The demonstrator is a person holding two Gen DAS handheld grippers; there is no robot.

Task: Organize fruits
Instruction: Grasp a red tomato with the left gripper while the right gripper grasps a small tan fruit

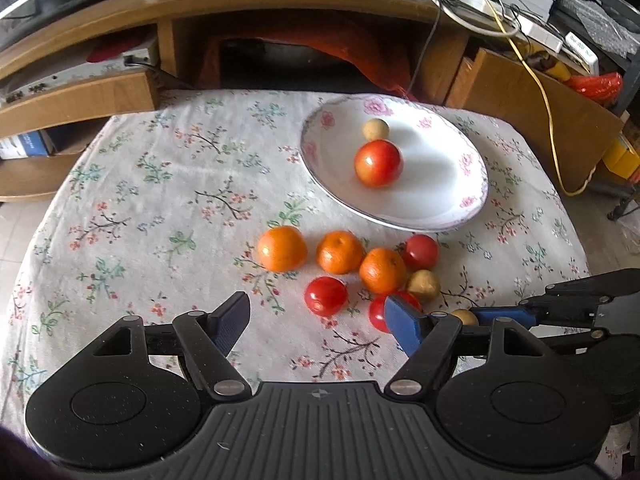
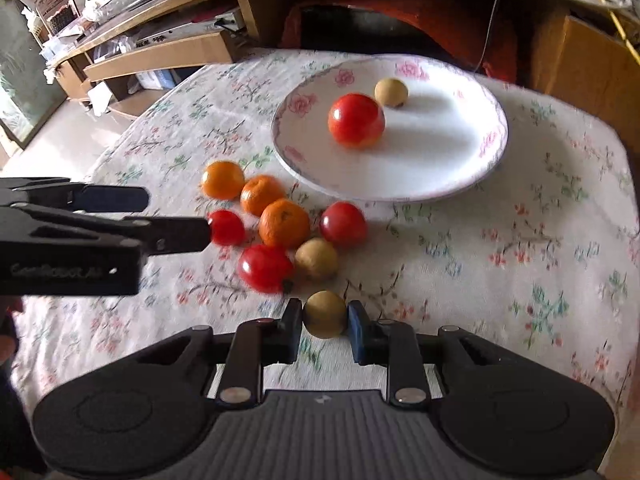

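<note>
A white flowered plate [image 1: 436, 208] [image 2: 420, 176] holds a red tomato [image 1: 378, 162] [image 2: 356, 120] and a small tan fruit [image 1: 376, 129] [image 2: 391, 92]. In front of it on the cloth lie three oranges [image 1: 282, 249] [image 2: 284, 223], several tomatoes [image 1: 325, 296] [image 2: 265, 267] and another tan fruit [image 1: 424, 285] [image 2: 317, 258]. My left gripper [image 1: 320, 322] [image 2: 176, 216] is open and empty, just before the pile. My right gripper [image 2: 325, 322] is shut on a tan fruit [image 2: 325, 314] [image 1: 465, 317], low over the cloth beside the pile.
The table has a floral cloth [image 1: 160, 184] [image 2: 520, 260]. Behind it stands a wooden desk [image 1: 280, 4] with cables [image 1: 532, 68] and shelves [image 2: 160, 56]. The table's edges fall off to left and right.
</note>
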